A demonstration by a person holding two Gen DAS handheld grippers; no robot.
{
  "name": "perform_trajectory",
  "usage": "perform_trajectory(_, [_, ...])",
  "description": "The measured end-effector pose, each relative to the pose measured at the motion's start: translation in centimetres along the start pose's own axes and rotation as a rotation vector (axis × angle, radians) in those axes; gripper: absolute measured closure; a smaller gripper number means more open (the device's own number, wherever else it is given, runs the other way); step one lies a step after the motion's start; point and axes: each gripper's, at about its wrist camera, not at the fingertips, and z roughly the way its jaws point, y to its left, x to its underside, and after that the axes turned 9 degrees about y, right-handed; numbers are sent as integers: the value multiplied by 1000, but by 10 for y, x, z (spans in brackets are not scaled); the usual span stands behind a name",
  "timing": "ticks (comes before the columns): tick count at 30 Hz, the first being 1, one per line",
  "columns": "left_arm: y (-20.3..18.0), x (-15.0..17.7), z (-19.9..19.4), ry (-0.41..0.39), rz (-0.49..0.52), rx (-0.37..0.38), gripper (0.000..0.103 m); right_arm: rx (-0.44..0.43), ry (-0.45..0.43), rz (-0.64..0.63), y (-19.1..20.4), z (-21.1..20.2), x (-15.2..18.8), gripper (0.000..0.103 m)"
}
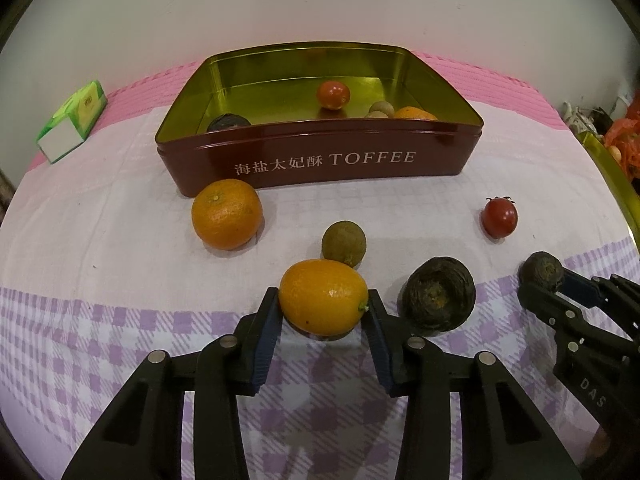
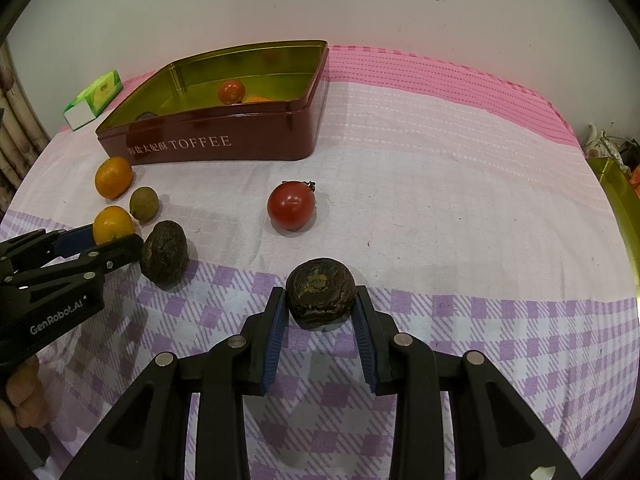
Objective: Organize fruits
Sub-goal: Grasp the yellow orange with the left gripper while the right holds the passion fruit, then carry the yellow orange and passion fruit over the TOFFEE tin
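A dark red toffee tin (image 1: 320, 160) with a gold inside is set open near the far edge of the table (image 1: 100, 240), which is covered by a pink and lilac checked cloth. Inside the tin a cherry tomato (image 1: 333, 95) is seen in full; a dark dried fruit (image 1: 229, 122), a pale round fruit (image 1: 380, 109) and an orange fruit (image 1: 414, 113) are half hidden behind the tin's near wall, so their kind is hard to make out.

On the cloth just before the tin a mandarin (image 1: 227, 214) is laid, with a small greenish-brown fruit (image 1: 344, 242) beside it and a second cherry tomato (image 2: 291, 205) well apart toward the right edge. A shrivelled dark fruit (image 1: 438, 297) is left loose between the two grippers.

An oval kumquat (image 1: 323, 296) is clasped by the fingers of the left gripper (image 1: 323, 316), both pads pressed on its sides. Another dark wrinkled fruit (image 2: 321, 293) is gripped between the fingers of the right gripper (image 2: 320, 312).

A green tissue pack (image 1: 72, 120) is placed at the far left corner. At the right edge a gold rim (image 2: 616, 192) is cut off by the frame, and clutter behind it cannot be identified.
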Motion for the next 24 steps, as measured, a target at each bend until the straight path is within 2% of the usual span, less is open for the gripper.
perform_trajectory(24, [6, 14, -5, 2, -8, -4, 61, 7, 1, -6, 0, 1, 0, 72])
